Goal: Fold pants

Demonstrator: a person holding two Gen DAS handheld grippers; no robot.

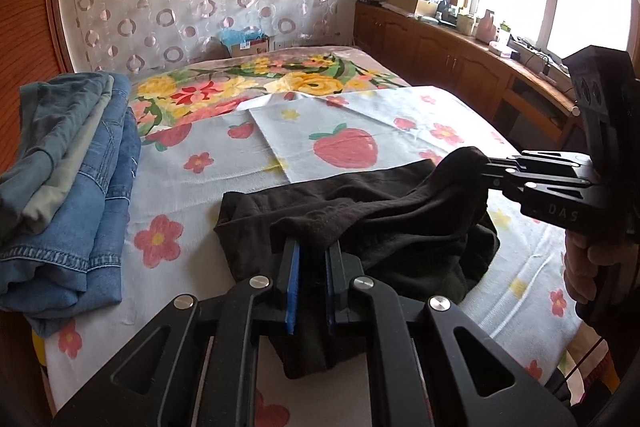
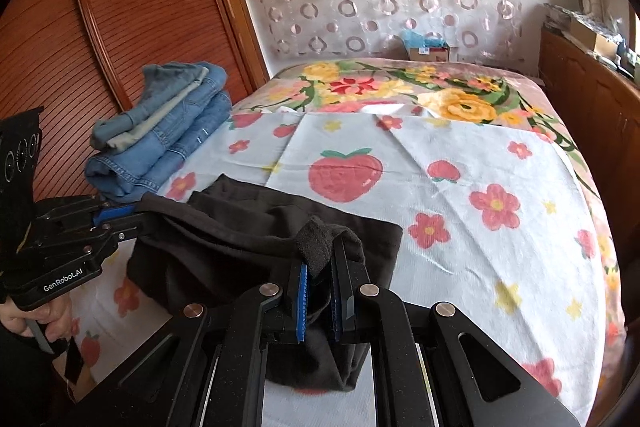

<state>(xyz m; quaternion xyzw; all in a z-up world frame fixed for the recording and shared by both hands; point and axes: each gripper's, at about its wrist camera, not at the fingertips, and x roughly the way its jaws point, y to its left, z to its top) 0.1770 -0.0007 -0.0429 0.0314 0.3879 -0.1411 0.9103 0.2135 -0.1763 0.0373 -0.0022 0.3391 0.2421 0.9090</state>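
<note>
The black pants (image 1: 360, 223) lie partly folded on the bed sheet, also in the right wrist view (image 2: 248, 231). My left gripper (image 1: 314, 247) is shut on the near left edge of the pants; it shows at the left of the right wrist view (image 2: 138, 213). My right gripper (image 2: 322, 259) is shut on the near right edge, with cloth bunched between its blue pads; it shows at the right of the left wrist view (image 1: 486, 165). Both hold the cloth lifted a little above the bed.
A stack of folded jeans (image 1: 68, 179) sits at the bed's left side, also in the right wrist view (image 2: 160, 131). The strawberry-and-flower sheet (image 2: 460, 187) covers the bed. Wooden cabinets (image 1: 440, 55) stand at the right, a wooden wardrobe (image 2: 120, 27) at the left.
</note>
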